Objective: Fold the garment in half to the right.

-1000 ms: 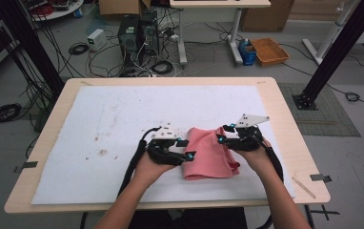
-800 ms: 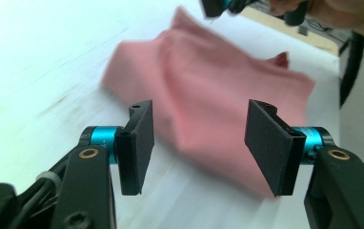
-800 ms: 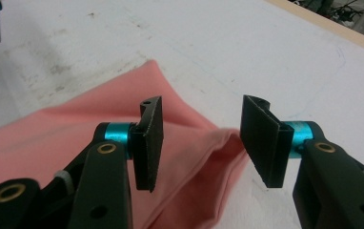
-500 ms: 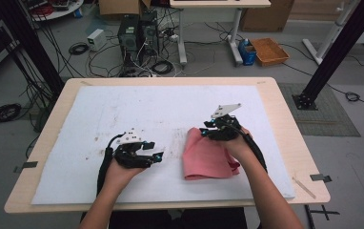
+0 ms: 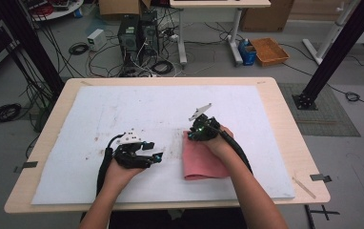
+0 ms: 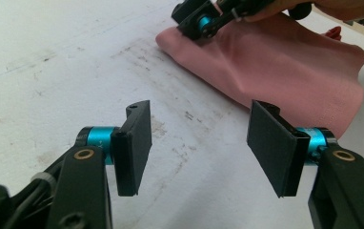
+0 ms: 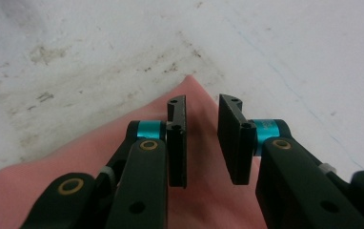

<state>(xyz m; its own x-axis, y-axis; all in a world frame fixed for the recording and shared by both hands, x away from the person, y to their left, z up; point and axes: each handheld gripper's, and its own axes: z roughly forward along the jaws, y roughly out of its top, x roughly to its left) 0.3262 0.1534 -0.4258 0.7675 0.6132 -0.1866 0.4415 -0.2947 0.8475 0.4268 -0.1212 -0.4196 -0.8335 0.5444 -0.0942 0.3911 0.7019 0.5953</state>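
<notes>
On the near half of the desk point(image 5: 285, 143), a white mat point(image 5: 123, 109) covers most of the top. The left gripper point(image 5: 157, 157) rests low over the mat at the near left, its jaws standing wide apart with nothing between them; they hold and touch nothing. Just right of it, a folded pink cloth point(image 5: 204, 162) lies flat on the mat, right of centre. The right gripper point(image 5: 193, 135) sits at the cloth's far left corner, with the person's right hand point(image 5: 220, 140) lying over the cloth behind it. Its jaws have just been closing and now stand a narrow gap apart, straddling the corner of the cloth; the pads do not yet press on it.

The right gripper view shows that gap plainly: the cloth's pointed corner point(image 7: 192, 86) lies under and between the two black pads point(image 7: 177, 138), with stained mat beyond. The left gripper view shows its own broad gap over bare, scuffed mat, and farther off the pink cloth point(image 6: 285, 62) with soft folds and the right gripper point(image 6: 200, 24) set down on its edge. The high view adds the floor beyond the desk: tangled cables point(image 5: 146, 62), computer towers point(image 5: 135, 31) and an orange tray point(image 5: 269, 50).
</notes>
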